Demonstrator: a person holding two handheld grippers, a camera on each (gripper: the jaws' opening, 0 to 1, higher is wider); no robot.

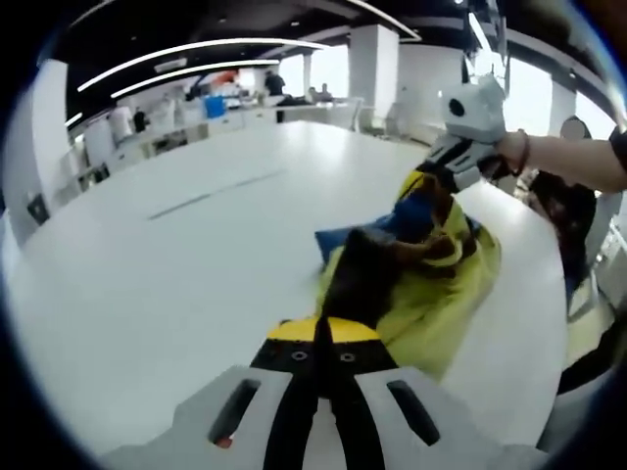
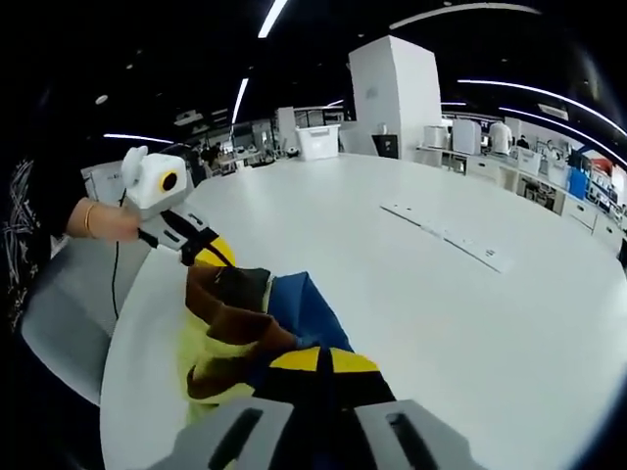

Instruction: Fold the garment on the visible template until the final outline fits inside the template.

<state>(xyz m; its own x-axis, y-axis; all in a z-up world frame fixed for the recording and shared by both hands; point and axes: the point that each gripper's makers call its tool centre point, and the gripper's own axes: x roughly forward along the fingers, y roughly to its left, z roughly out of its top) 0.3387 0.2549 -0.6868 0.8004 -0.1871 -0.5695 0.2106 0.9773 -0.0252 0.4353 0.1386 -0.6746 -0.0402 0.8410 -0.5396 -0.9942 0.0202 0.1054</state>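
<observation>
My left hand-held gripper [image 1: 324, 345] has its jaws closed on one end of the garment [image 1: 431, 294], and my right hand-held gripper [image 2: 318, 364] is clamped on the other end. The garment, yellow with brown and blue, lies bunched on the white surface [image 1: 176, 264], its long axis running straight between the two grippers, each end at a jaw tip.

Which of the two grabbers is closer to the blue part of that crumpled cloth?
Right. The right gripper sits right at the blue part of the garment; the left gripper grips the brown-and-yellow end, farther from the blue.
</observation>
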